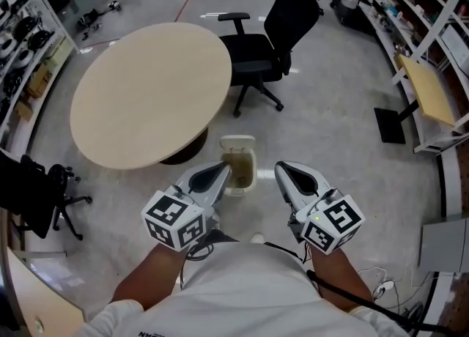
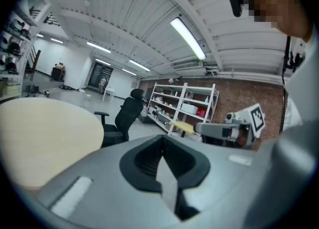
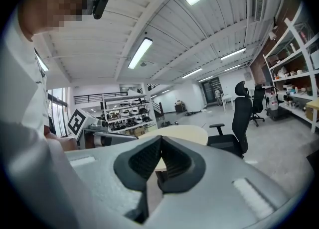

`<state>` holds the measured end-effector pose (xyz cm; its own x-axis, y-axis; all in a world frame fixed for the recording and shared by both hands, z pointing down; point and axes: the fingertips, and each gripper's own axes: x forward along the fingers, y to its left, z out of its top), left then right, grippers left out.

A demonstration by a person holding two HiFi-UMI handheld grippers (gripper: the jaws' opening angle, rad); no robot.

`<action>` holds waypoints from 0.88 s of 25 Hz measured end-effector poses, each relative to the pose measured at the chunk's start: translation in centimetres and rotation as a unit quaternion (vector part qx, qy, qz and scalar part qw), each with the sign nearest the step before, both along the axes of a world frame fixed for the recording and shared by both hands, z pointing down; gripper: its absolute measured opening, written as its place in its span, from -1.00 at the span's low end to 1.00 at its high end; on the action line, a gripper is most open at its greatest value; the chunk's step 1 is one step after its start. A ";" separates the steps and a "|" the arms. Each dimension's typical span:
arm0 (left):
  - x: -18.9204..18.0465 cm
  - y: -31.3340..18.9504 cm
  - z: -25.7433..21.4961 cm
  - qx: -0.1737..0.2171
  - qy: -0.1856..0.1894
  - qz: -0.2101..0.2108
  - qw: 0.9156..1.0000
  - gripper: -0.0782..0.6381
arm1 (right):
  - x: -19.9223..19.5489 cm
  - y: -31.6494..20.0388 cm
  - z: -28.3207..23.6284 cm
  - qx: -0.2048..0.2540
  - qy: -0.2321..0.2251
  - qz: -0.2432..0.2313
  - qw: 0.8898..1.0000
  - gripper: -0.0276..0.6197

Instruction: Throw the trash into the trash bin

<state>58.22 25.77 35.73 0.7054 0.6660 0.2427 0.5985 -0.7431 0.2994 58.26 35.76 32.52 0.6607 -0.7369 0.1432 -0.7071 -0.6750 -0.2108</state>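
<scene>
A small white trash bin [image 1: 239, 164] with a brownish inside stands on the floor just in front of the person, near the round table's foot. My left gripper [image 1: 222, 173] points at the bin's left side and my right gripper [image 1: 282, 171] at its right; both hang above the floor. In the left gripper view the left gripper [image 2: 162, 139] has its jaws meeting at the tips with nothing between them. The right gripper [image 3: 160, 141] is likewise shut and empty. No loose trash shows in any view.
A round beige table [image 1: 146, 94] fills the left middle, with a black office chair [image 1: 271, 42] behind it. Shelving [image 1: 410, 6] and a yellow-topped stand [image 1: 429, 90] line the right. Another black chair [image 1: 37, 196] sits at left. Cables [image 1: 381, 284] lie at lower right.
</scene>
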 end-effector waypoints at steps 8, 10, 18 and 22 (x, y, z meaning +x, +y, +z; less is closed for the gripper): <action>-3.1 1.7 -0.1 0.036 0.014 -0.026 0.999 -0.76 | -1.8 2.2 1.5 0.002 -0.012 -0.026 1.000 -0.91; -3.6 1.5 -0.1 0.040 0.010 -0.032 0.999 -0.76 | -2.0 2.3 1.7 0.004 -0.014 -0.029 0.999 -0.91; -2.8 -0.4 -0.5 0.060 0.021 -0.016 0.998 -0.76 | -2.1 1.1 1.3 0.001 -0.005 -0.008 1.000 -0.91; -2.0 -1.4 -1.3 0.068 0.031 0.006 0.997 -0.76 | -2.0 0.2 1.0 0.009 -0.008 0.016 1.000 -0.91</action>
<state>56.23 24.33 34.47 0.7144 0.6381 0.2873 0.6215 -0.7672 0.1586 56.27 35.94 33.50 0.6820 -0.7175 0.1414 -0.6813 -0.6937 -0.2339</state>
